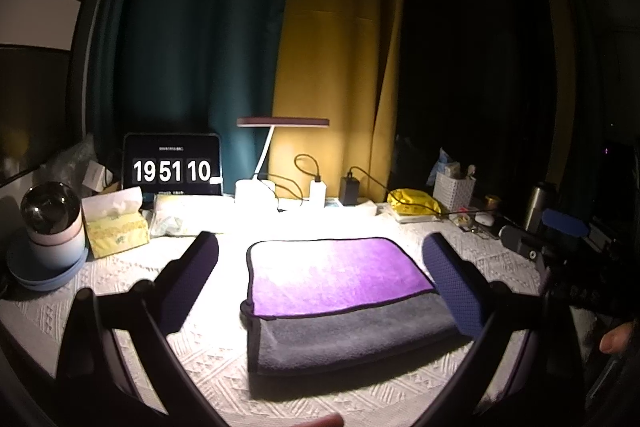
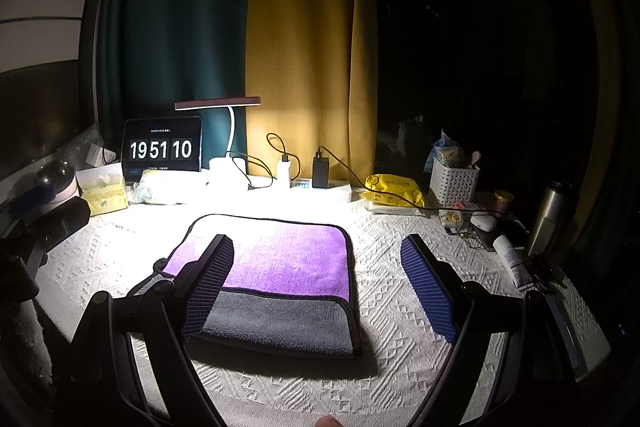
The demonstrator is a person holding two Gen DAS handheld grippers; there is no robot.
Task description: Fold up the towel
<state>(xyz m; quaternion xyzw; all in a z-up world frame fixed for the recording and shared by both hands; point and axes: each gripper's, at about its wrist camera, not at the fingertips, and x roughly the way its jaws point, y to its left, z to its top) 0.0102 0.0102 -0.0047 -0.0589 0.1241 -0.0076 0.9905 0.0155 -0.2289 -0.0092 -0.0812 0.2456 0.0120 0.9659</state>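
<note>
Towel [image 1: 340,291] lies folded on the bench [image 1: 168,359], purple layer on top w/ a grey strip showing along the near edge; it sits centre, right under the desk lamp [image 1: 280,125]. Your left claw [image 1: 324,275] is wide open, gripping nothing, its two padded fingers [image 1: 192,279] spread either side of the towel & hovering above it. Your right claw [image 2: 324,291] is also spread open & empty; its left finger sits over the towel's near-left part, its right finger over bare bench cloth right of the towel. Can't tell if either claw touches the fabric.

Behind the towel, along the back edge: tablet clock [image 1: 173,165] reading 19 51 10, tissue box [image 1: 116,223] left of it, chargers w/ cables by the lamp base, yellow packet [image 2: 394,189], white basket [image 2: 454,181], metal flask [image 2: 554,219] far right. Teal & yellow curtains [image 1: 332,27] hang behind. White pot w/ dark dome [image 1: 52,227] stands far left on a blue dish
</note>
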